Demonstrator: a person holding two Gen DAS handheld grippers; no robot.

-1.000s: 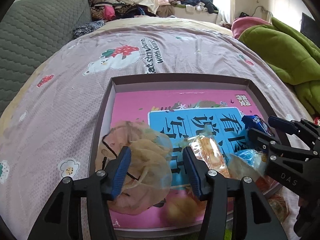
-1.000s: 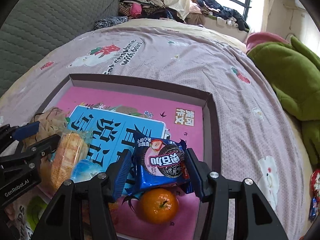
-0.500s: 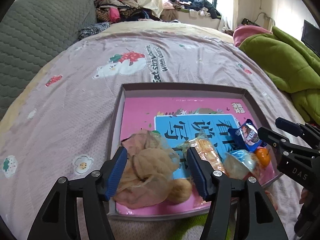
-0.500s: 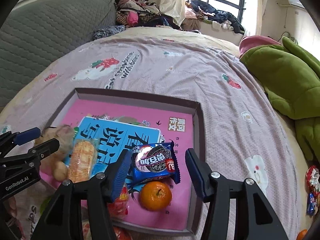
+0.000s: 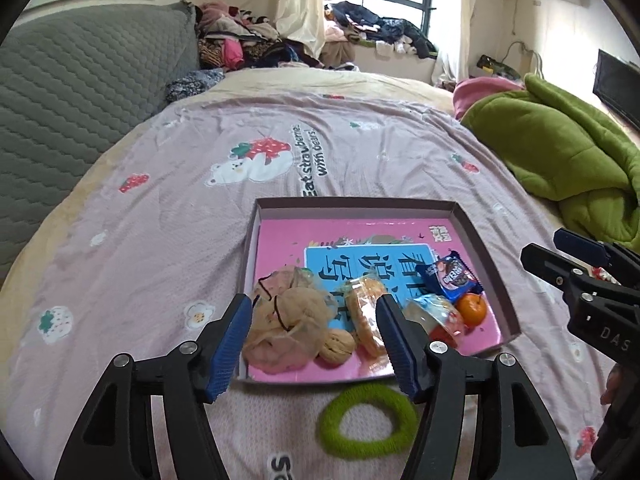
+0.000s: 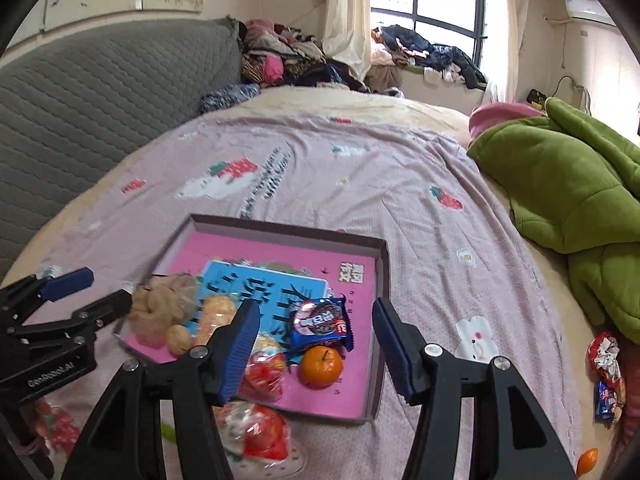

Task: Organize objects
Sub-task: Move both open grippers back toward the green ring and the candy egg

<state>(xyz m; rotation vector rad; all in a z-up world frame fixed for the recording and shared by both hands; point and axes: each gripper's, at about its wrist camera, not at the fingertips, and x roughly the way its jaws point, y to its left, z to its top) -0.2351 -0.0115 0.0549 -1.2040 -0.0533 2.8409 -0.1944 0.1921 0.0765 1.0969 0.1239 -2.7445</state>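
Note:
A shallow box lid with a pink and blue inside point(image 5: 360, 208) point(image 6: 280, 232) lies on the bed. It holds a mesh bag of walnuts point(image 5: 286, 320) point(image 6: 160, 308), a loose walnut point(image 5: 338, 347), a cracker pack point(image 5: 366, 312), a blue Oreo pack point(image 5: 450, 278) point(image 6: 320, 320), an orange point(image 5: 472, 309) point(image 6: 322, 366) and red-blue snack packs point(image 6: 264, 364). My left gripper point(image 5: 314, 340) is open and empty, raised above the box's near left. My right gripper point(image 6: 316, 344) is open and empty above the box's near right.
A green hair tie point(image 5: 368, 420) lies on the sheet before the box. Another snack bag point(image 6: 256, 436) lies near it. A green blanket point(image 6: 568, 184) fills the right. Loose snacks point(image 6: 606, 372) and an orange point(image 6: 588, 460) lie far right. A grey headboard point(image 5: 60, 100) stands left.
My right gripper opened and let the Oreo pack drop into the box. Both grippers pulled back and up from the box, empty.

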